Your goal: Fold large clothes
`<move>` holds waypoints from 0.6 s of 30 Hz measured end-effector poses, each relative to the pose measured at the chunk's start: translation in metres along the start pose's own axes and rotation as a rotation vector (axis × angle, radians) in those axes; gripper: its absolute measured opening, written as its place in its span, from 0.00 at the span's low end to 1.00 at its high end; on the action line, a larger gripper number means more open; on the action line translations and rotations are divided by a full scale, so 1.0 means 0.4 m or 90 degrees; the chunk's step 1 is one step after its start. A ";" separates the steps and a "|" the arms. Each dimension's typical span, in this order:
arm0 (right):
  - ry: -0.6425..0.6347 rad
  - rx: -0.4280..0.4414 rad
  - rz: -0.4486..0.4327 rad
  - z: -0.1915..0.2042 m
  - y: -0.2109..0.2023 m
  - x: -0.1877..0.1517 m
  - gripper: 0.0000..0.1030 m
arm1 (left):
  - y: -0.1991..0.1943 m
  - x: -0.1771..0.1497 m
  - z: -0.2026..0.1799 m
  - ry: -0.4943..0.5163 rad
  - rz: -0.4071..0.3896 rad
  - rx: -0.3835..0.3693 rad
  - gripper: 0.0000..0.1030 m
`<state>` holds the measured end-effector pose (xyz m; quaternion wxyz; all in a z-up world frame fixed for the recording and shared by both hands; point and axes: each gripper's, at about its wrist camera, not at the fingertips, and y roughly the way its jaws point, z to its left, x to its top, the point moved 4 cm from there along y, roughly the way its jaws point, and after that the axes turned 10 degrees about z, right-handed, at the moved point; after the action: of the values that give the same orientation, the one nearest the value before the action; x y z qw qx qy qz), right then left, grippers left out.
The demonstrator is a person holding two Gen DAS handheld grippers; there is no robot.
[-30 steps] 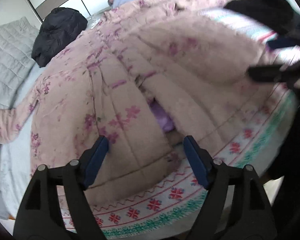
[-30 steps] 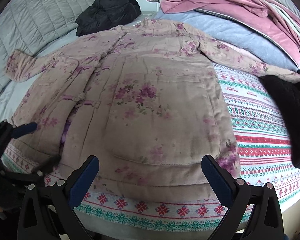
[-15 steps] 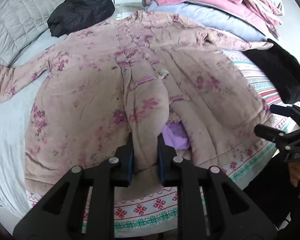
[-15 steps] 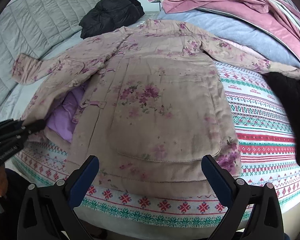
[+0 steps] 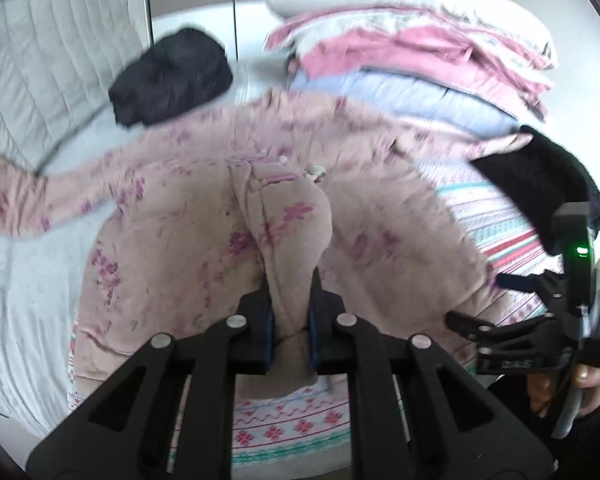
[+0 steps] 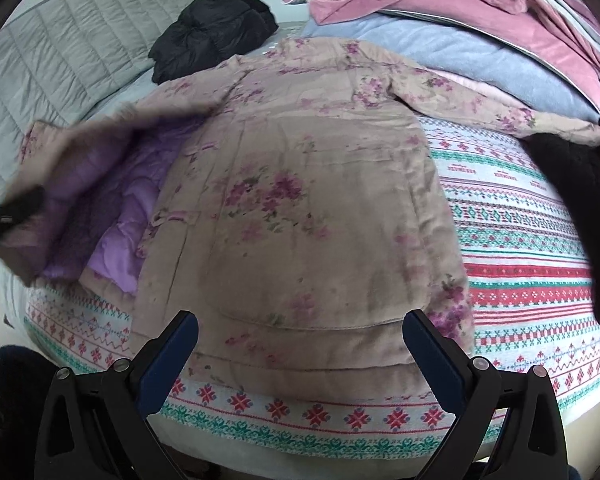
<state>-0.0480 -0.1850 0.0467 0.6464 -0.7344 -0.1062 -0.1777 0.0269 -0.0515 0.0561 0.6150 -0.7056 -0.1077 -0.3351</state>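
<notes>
Bedroom scene: a bed (image 6: pixel 520 248) covered by a knitted-pattern blanket (image 6: pixel 512 280) in red, green and white, with a grey quilted headboard (image 6: pixel 72 52) behind it. A large pink floral padded coat (image 6: pixel 312 208) lies spread front-up across the blanket, collar toward the headboard, hem near the bed's front edge, sleeves stretched out to both sides.

Left tongs (image 5: pixel 291 320) are narrowed tight on a lifted ridge of the coat's front panel near the hem, and the fabric rises in a fold between the two fingers. In the right wrist view that raised panel exposes the coat's purple lining (image 6: pixel 116 216) on the coat's left half.

Right tongs (image 6: pixel 300 356) are spread wide and hold nothing, poised above the coat's hem at the bed's front edge.

Beyond the coat's collar sits a black puffer jacket (image 6: pixel 212 28). Beside the coat's far right sleeve rests a pile of pink, pale blue and white bedding (image 6: pixel 480 40). A black fuzzy garment (image 6: pixel 580 200) lies on the blanket, touching the cuff of that sleeve.
</notes>
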 end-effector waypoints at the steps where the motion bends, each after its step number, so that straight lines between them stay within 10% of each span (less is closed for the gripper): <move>1: 0.006 0.001 0.000 -0.008 0.001 0.002 1.00 | 0.009 -0.008 -0.016 0.015 0.002 0.015 0.14; 6: 0.030 -0.006 0.014 -0.036 0.017 0.013 1.00 | 0.298 -0.119 -0.073 0.058 0.176 0.028 0.16; 10: 0.032 -0.004 0.020 -0.046 0.023 0.025 1.00 | 0.294 -0.125 -0.121 0.160 0.149 0.092 0.25; 12: 0.035 -0.003 0.014 -0.058 0.017 0.036 1.00 | 0.253 -0.117 -0.119 0.170 0.162 -0.011 0.61; 18: 0.066 -0.002 -0.001 -0.139 0.007 0.095 1.00 | 0.113 -0.033 -0.028 0.051 0.129 -0.272 0.65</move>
<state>-0.0189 -0.2431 0.0649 0.6499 -0.7250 -0.0728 -0.2163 0.0388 -0.0684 0.0123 0.4861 -0.8131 0.0618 -0.3144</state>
